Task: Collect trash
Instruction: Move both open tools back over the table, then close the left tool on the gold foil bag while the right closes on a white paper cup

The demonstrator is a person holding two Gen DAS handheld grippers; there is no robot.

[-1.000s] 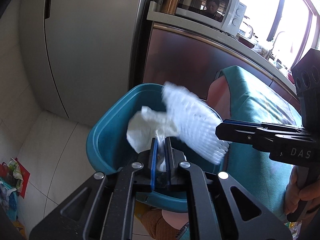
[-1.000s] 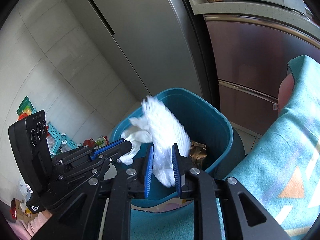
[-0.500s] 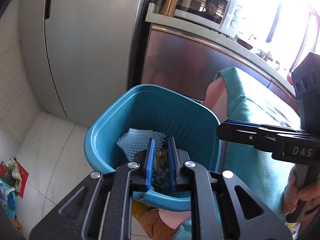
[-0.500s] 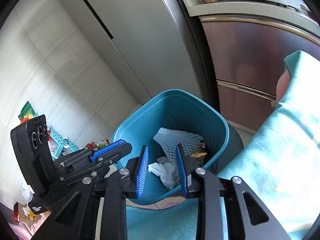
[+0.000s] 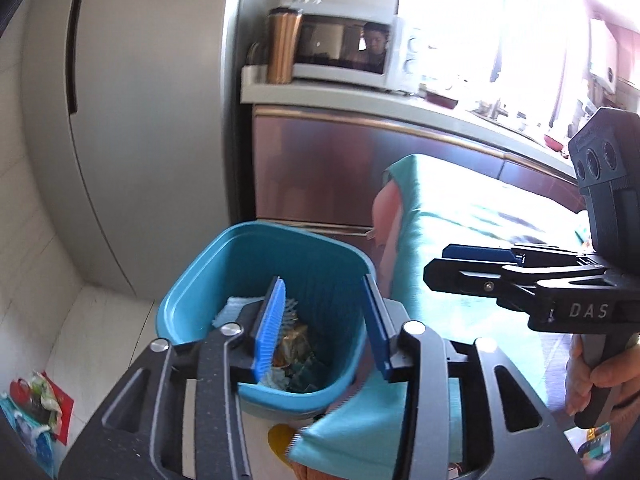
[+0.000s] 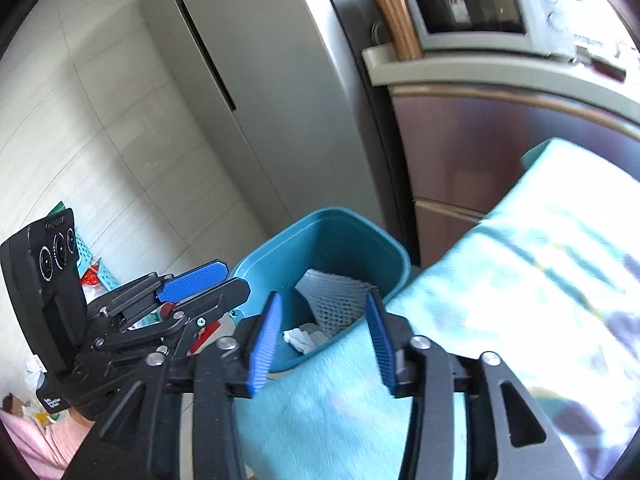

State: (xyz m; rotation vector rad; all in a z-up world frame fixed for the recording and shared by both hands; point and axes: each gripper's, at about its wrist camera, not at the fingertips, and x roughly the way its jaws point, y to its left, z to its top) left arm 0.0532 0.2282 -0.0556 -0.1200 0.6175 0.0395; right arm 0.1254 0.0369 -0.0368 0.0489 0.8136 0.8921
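Note:
A teal trash bin stands on the floor beside a table under a teal cloth. Inside it lie a white foam net, a crumpled white tissue and some wrappers. My left gripper hangs over the bin's near side, jaws opening, nothing between the blue pads. My right gripper is above the cloth edge next to the bin, jaws also opening and empty.
A grey fridge and a steel cabinet stand behind the bin, with a microwave and a copper tumbler on top. Bags and clutter lie on the floor at the left. A hand holds the right gripper's handle.
Both grippers held white pieces over the bin a second ago; those pieces now lie in the bin. Both jaws have spread apart and both grippers have pulled back and up.

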